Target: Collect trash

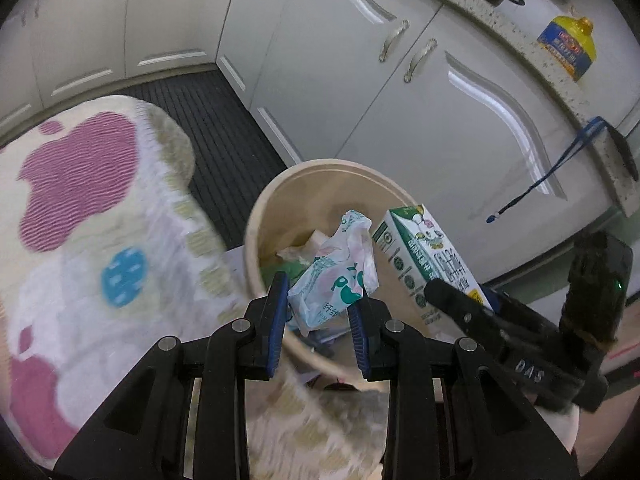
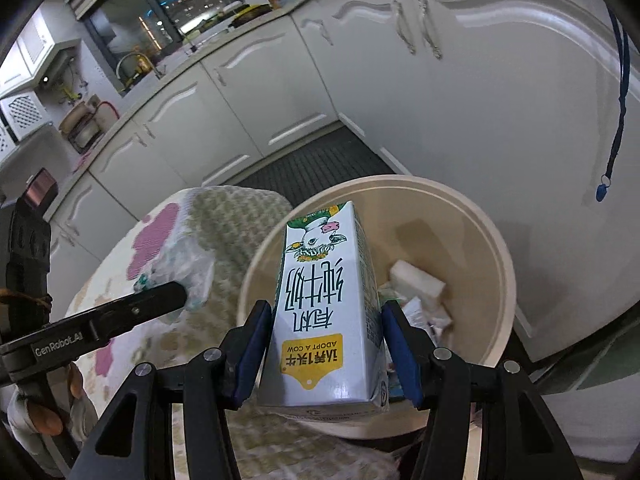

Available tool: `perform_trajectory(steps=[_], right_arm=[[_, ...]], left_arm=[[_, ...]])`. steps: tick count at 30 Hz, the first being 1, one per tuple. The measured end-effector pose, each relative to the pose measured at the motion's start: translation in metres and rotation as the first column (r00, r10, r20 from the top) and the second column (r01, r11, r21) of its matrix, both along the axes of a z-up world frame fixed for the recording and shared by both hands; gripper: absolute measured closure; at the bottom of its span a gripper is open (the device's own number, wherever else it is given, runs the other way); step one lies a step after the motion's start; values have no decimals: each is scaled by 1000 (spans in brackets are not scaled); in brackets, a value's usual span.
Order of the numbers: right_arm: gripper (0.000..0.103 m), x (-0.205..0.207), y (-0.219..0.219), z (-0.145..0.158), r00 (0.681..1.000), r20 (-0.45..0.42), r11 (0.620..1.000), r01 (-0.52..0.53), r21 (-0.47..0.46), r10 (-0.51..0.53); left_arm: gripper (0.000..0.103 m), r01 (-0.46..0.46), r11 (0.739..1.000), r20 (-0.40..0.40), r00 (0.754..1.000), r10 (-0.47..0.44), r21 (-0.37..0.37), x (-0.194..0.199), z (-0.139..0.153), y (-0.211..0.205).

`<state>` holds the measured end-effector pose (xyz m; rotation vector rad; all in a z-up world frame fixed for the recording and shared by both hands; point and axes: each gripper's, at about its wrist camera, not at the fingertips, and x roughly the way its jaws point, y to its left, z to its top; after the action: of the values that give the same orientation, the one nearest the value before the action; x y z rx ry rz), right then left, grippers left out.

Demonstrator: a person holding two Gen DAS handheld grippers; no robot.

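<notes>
Left gripper [image 1: 320,320] jaws pinching a crumpled plastic wrapper [image 1: 338,276], right gripper [image 2: 326,348] jaws clamping a milk carton [image 2: 326,304], both above the beige bin [image 2: 492,248].

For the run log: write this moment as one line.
left gripper: shut on plastic wrapper | right gripper: shut on milk carton | both over bin | nothing dropped yet

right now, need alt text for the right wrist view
The right hand-held gripper grips an upside-down milk carton over a beige trash bin with scraps inside. At left, the left hand-held gripper holds a crumpled plastic wrapper over a patterned rug.
</notes>
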<state>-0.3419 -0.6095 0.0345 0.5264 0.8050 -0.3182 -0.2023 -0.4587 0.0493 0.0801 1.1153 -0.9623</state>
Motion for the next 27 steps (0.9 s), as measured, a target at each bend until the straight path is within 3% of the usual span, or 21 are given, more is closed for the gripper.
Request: perform_trajectory(steps=[2,4,6,9,15,24,27], right_arm=[[39,2,-5,-3,1000,-9,1000,3,-5,-3],[29,1,-9,-5,1000,-13,1000,8,-3,-8],[28,-1,-12,-7,1000,-15,1000,16,-2,-16],[28,-8,-11,-8,1000,-13,1000,18,1,-18],[28,-20,-3,-6,999,14,999,31,-15,-31],[28,-19,36,16,995,101,990,4,-141,11],[16,-17,49,23,991,129,986,4,-164,18]], left_arm=[[71,7,1000,-20,1000,-7,-18,3,-5,-11],[45,4,999,-45,999,-6,-37,7,-10,-18],[32,-8,999,-61,998,5,-47,10,-14,-20],[30,-24,999,-53,998,23,-27,11,-19,-19],[30,-70,997,60,996,69,20,4,-11,-5],[30,-149,989,186,971,147,-8,-9,12,52],[30,-174,985,237,956,173,-18,-15,22,71]])
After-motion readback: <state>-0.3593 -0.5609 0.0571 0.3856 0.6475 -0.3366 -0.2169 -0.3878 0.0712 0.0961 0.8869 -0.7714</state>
